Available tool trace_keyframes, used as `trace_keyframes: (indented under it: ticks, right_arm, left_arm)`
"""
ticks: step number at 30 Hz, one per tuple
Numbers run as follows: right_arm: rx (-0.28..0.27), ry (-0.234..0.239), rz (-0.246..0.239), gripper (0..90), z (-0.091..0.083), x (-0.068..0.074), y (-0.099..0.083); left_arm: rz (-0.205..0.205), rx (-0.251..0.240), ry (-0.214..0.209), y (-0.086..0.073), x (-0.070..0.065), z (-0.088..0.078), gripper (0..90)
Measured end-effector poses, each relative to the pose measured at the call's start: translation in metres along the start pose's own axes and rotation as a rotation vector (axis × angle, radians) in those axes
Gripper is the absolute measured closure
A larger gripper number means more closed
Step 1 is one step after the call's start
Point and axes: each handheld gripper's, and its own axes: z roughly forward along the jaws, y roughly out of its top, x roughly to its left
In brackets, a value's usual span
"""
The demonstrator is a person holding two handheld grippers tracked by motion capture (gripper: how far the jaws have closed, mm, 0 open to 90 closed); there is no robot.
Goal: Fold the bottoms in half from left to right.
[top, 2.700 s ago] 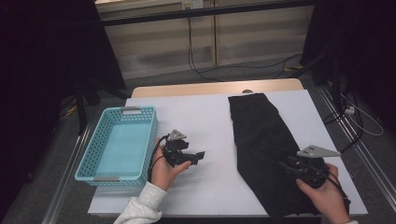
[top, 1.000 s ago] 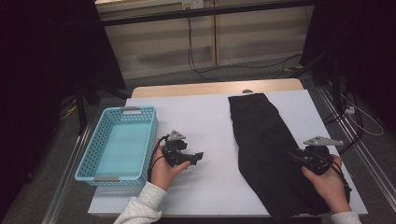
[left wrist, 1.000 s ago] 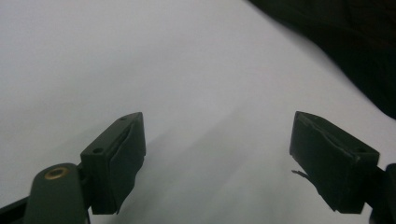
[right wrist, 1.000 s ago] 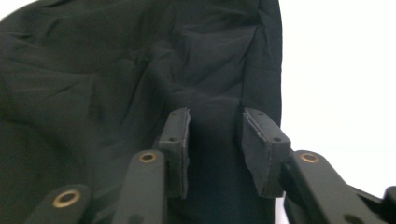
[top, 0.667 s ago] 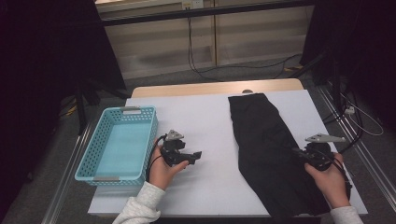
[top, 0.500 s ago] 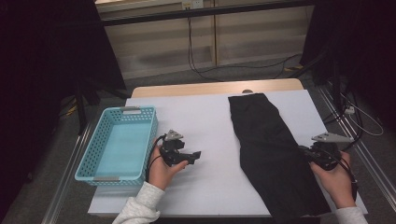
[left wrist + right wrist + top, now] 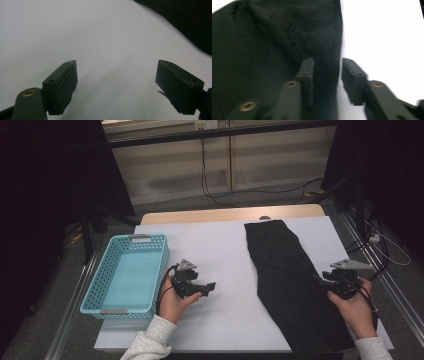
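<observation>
We see the black garment [image 7: 287, 275] at the right of the frame on the white table [image 7: 220, 250], running as a long strip from upper centre down to lower right. Our right gripper [image 7: 322, 281] sits at its right edge; its jaws have just been opening and straddle that edge [image 7: 329, 50] without pinching. Our left gripper [image 7: 209, 287] rests wide open and empty, well left of the cloth.

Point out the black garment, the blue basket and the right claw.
black garment [image 7: 280, 265], high view, middle of the cloth
blue basket [image 7: 95, 292], high view, left wall
right claw [image 7: 327, 72], right gripper view, between its tips
</observation>
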Motion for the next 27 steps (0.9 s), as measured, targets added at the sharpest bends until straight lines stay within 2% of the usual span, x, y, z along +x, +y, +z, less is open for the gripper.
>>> trace_keyframes:
  ticks: [3, 4, 6, 12, 17, 20, 22, 24, 27]
  right_arm:
    - [0.002, -0.015, -0.020, 49.1, 0.005, 0.007, 0.007]
    - [0.000, -0.023, -0.031, 48.6, 0.008, 0.008, 0.009]
    - [0.008, -0.012, -0.024, 48.7, 0.016, 0.007, 0.014]
    - [0.030, -0.034, -0.039, 58.0, 0.037, -0.001, 0.029]
    - [0.080, -0.004, -0.020, 67.3, 0.054, -0.002, 0.029]
    - [0.085, 0.013, -0.031, 89.0, 0.057, 0.001, 0.030]
    - [0.086, 0.008, -0.038, 89.9, 0.057, 0.001, 0.032]
    - [0.069, -0.027, -0.037, 90.0, 0.056, -0.002, 0.035]
    - [0.056, -0.048, -0.010, 89.9, 0.053, -0.009, 0.037]
  left_arm:
    - [0.003, 0.003, -0.002, 0.000, 0.001, 0.000, 17.5]
    - [0.001, 0.004, -0.002, -0.001, 0.001, 0.000, 17.5]
    - [0.002, 0.004, -0.001, -0.001, 0.001, 0.000, 17.5]
    - [0.003, 0.005, -0.005, -0.001, 0.000, 0.000, 17.5]
    - [-0.003, 0.006, -0.001, -0.003, 0.002, 0.000, 17.5]
    - [-0.005, 0.003, 0.003, -0.003, 0.003, -0.001, 17.5]
    - [-0.009, 0.001, 0.004, -0.003, 0.003, -0.002, 17.6]
    - [-0.009, 0.003, 0.000, -0.003, 0.003, -0.002, 17.6]
    - [-0.008, 0.000, 0.002, -0.003, 0.003, -0.003, 17.6]
